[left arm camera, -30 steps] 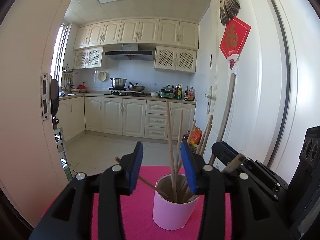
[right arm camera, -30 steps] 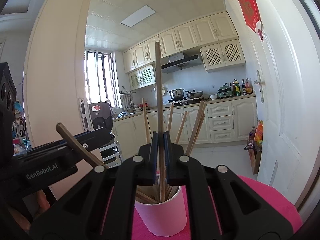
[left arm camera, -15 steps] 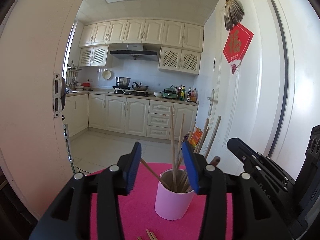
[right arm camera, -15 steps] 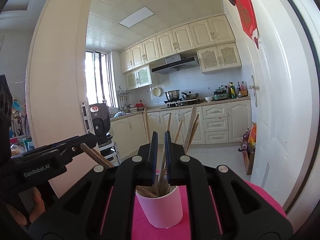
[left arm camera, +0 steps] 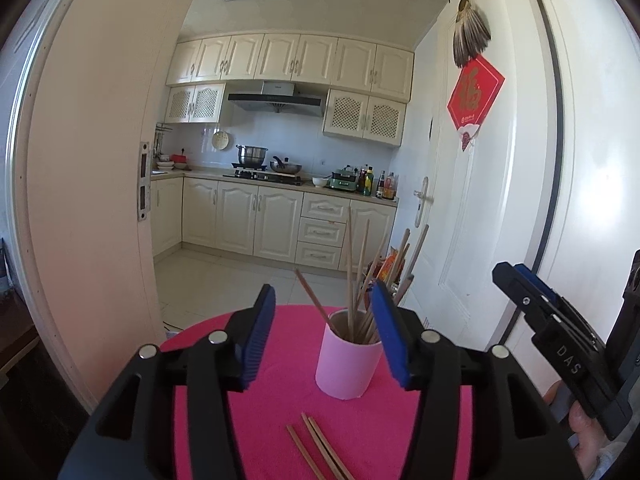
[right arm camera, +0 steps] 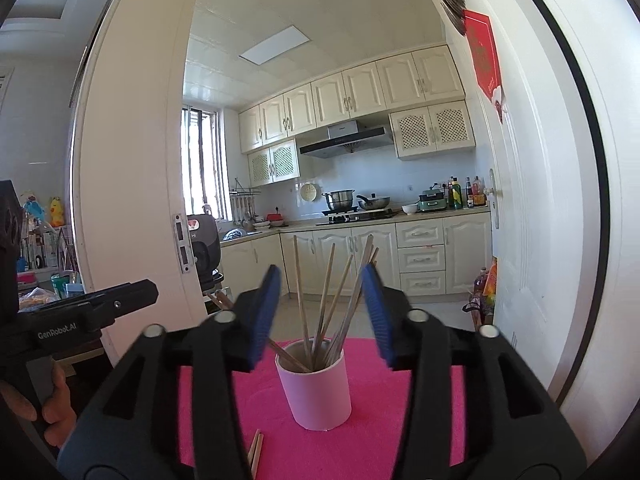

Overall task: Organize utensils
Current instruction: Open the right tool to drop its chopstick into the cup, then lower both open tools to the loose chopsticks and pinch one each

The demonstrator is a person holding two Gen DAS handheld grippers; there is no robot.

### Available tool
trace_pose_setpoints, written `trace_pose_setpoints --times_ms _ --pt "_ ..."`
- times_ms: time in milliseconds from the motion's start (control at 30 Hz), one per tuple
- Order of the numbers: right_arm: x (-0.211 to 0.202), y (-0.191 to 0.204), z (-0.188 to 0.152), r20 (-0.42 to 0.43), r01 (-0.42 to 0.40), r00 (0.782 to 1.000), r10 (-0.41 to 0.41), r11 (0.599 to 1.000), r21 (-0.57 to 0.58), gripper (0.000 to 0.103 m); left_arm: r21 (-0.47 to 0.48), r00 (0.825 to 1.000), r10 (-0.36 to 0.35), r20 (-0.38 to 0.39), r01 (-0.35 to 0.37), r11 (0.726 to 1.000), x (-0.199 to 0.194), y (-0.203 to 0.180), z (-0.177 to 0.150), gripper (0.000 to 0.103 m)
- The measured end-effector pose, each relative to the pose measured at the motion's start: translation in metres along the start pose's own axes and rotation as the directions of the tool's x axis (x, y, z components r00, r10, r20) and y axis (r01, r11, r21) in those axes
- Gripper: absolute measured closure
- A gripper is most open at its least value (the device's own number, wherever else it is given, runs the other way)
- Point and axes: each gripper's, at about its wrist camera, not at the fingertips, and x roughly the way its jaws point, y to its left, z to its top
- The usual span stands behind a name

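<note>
Both claws, left claw and right claw, have just been opening, empty; loose chopsticks on the desk are to be gripped next for the cup.

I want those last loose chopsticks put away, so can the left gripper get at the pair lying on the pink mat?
Probably yes. The left gripper is open and empty, and the loose chopsticks lie bare on the pink mat, nearer than the pink cup, with nothing over them.
</note>
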Motion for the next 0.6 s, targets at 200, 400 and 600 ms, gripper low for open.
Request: trace_pose_setpoints --times_ms 200,400,600 --pt "-0.009 0.004 -0.016 -0.108 -0.004 0.994 0.0 0.999 -0.039 0.053 -0.058 0.986 -0.006 -0.167 -0.003 0.998 0.006 0.014 -0.032 0.047" --pt "0.002 0.007 -0.045 -0.293 -0.017 0.956 -0.002 0.998 -0.06 0.053 -0.095 0.892 0.024 -0.452 -0.076 0.993 0.04 0.022 -0.077 0.047" --pt "0.016 0.019 -0.074 -0.451 -0.038 0.893 -0.002 0.996 -0.081 0.053 -0.126 0.8 -0.024 -0.599 -0.064 0.99 0.059 0.02 -0.109 0.047"
